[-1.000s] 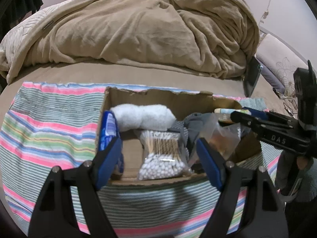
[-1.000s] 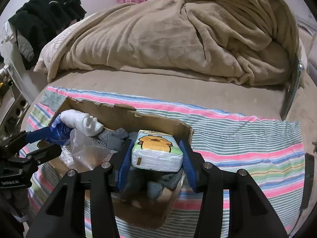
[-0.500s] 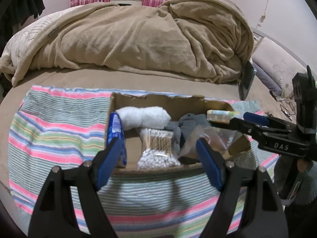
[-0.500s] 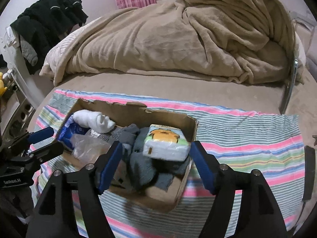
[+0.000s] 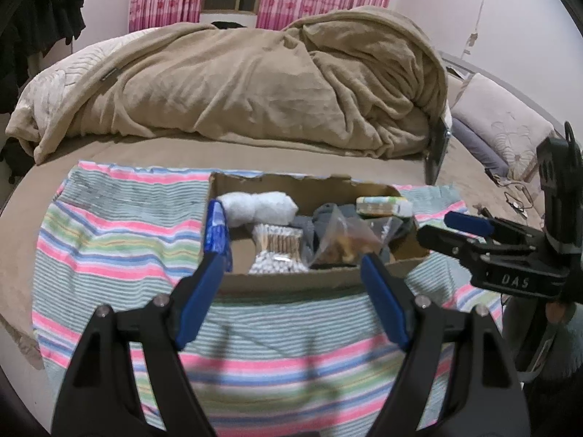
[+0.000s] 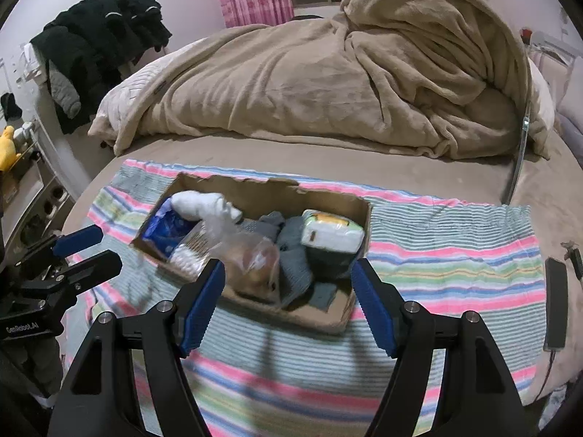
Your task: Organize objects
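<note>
**Both grippers open, hanging back from the box**

Left gripper (image 5: 291, 287) and right gripper (image 6: 288, 298) both hover over the striped towel (image 6: 455, 255), jaws spread wide, holding nothing. Just past them: the cardboard box (image 6: 317, 318), tissue pack (image 6: 333, 235) lying inside at its right end. Rumpled blanket (image 5: 255, 87) behind.

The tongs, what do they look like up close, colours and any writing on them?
Both tongs, left and right, share one build: black angular frames with triangular cut-outs and silver screw heads, tipped with ribbed blue pads. From the side, the right body reads DAS in white; the left reads GenRobot.AI. No cables visible.
</note>
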The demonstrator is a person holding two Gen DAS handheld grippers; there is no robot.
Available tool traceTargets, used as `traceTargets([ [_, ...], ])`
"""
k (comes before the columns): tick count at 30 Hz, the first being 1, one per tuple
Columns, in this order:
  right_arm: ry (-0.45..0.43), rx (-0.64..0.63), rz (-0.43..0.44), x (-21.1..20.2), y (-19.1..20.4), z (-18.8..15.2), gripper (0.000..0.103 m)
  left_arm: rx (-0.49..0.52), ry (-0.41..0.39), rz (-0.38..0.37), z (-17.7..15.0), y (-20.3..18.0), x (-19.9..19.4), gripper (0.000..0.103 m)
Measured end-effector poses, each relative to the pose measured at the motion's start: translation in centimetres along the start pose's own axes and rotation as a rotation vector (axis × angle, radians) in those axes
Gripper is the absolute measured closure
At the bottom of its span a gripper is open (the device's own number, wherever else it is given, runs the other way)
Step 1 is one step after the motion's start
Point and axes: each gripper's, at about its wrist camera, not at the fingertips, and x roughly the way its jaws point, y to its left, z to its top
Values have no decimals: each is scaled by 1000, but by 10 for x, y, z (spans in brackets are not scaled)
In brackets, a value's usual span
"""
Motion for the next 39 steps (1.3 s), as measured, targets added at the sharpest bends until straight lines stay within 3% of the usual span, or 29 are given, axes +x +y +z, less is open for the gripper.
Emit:
traceTargets([
  [22,-10,-24,-5,-48,45,-43,28,-11,11,-39,-48,-14,-52,24],
  [33,-23,-3,-25,-73,61,-65,28,-28,31,-31,-67,-7,-75,24],
  [39,-18,2,-35,-77,68,-72,28,-35,25,-63,-71,0,-83,24],
])
